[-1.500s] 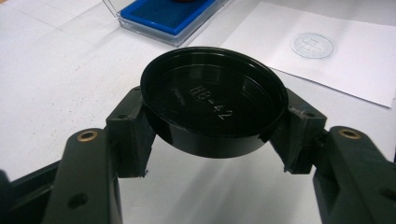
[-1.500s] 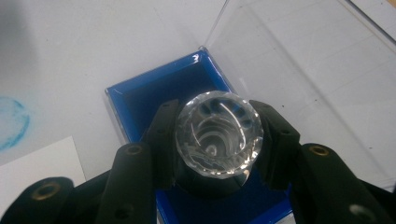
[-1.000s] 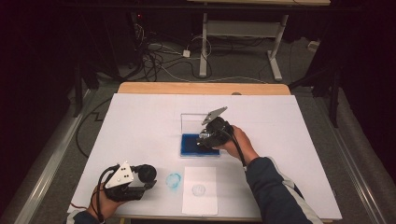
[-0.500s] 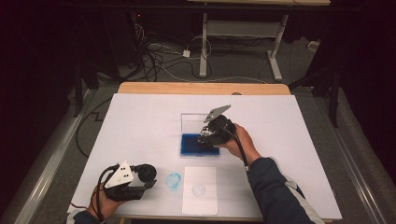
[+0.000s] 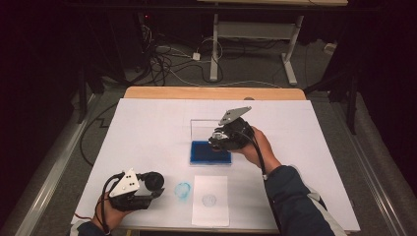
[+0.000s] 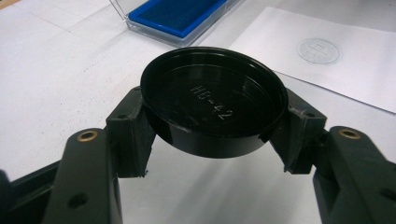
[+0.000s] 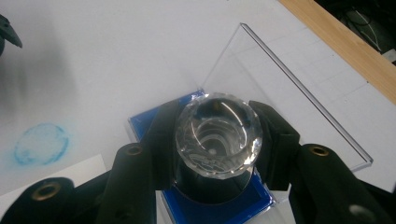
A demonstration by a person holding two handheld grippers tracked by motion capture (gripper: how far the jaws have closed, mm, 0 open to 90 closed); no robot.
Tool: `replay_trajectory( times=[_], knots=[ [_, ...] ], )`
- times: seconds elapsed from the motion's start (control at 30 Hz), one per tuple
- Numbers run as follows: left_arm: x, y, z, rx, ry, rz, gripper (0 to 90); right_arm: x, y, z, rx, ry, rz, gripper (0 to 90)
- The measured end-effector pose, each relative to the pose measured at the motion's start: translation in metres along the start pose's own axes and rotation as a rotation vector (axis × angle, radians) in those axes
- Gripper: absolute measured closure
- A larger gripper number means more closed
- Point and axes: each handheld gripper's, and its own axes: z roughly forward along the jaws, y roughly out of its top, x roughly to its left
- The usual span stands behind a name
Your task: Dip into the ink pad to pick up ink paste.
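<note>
Stamp held over the blue ink pad (image 5: pixel 210 151), mid-counter (image 5: pixel 147 128), paper sheet (image 5: pixel 210 200) toward the near edge.
The right claw (image 7: pixel 218 135) is clamped on the clear-topped stamp (image 7: pixel 217 134), upright, directly above the pad; the sheet lies nearer the person, between the 2 hands. At the near left corner, the left claw (image 6: pixel 212 116) grips the black cap (image 6: pixel 214 100), just beside the blue smudge (image 5: pixel 182 191).

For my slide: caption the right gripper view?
Right gripper clamps clear faceted stamp above blue ink pad.
</note>
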Motion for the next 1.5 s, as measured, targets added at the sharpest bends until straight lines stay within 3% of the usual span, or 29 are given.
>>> replay_trajectory(
  times=[1.07, 1.5],
  knots=[
    [0.001, 0.0, 0.002, 0.004, -0.002, -0.008, 36.6, 0.016, -0.006, -0.032, -0.049, 0.03, -0.024, 57.1],
    [0.0, 0.002, 0.003, 0.004, -0.005, 0.001, 36.6, 0.031, -0.015, -0.036, -0.056, 0.061, -0.042, 57.1]
  ],
)
